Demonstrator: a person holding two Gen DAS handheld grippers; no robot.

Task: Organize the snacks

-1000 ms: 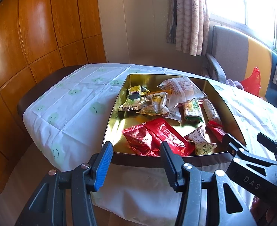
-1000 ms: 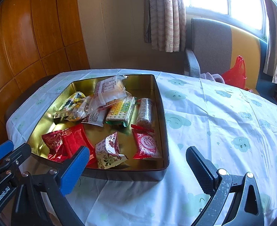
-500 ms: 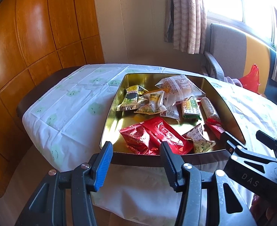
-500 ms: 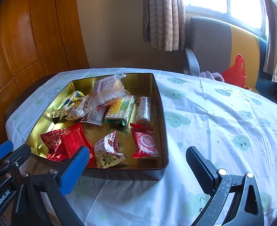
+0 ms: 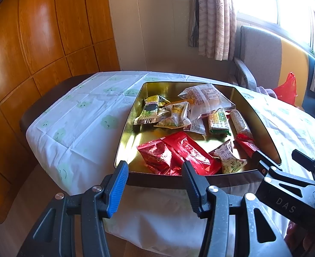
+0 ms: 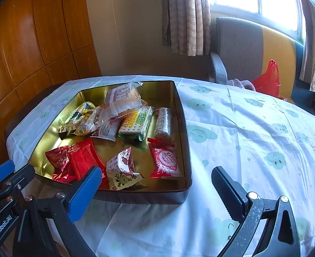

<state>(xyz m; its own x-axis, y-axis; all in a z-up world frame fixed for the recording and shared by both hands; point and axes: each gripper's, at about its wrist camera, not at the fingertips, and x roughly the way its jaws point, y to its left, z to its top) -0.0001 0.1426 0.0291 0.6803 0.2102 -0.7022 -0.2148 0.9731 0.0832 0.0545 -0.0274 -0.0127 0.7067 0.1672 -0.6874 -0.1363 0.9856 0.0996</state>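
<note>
Left wrist: my left gripper (image 5: 155, 172) hangs just short of the gold tin's (image 5: 127, 128) near wall, jaws apart, nothing between; red packets (image 5: 178, 152) lie nearest.

Right wrist: my right gripper (image 6: 155, 176) stands wide, empty; cracker pack (image 6: 136, 122) mid-tin, possibly overlapped by a clear wrapper; tablecloth (image 6: 253, 132) beyond.

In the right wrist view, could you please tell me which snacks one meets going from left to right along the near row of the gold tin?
Crinkled dark-red foil packet → flat bright-red packet → white floral pyramid-shaped packet → red-and-white packet with a round emblem, nearest the tin's right wall.
</note>
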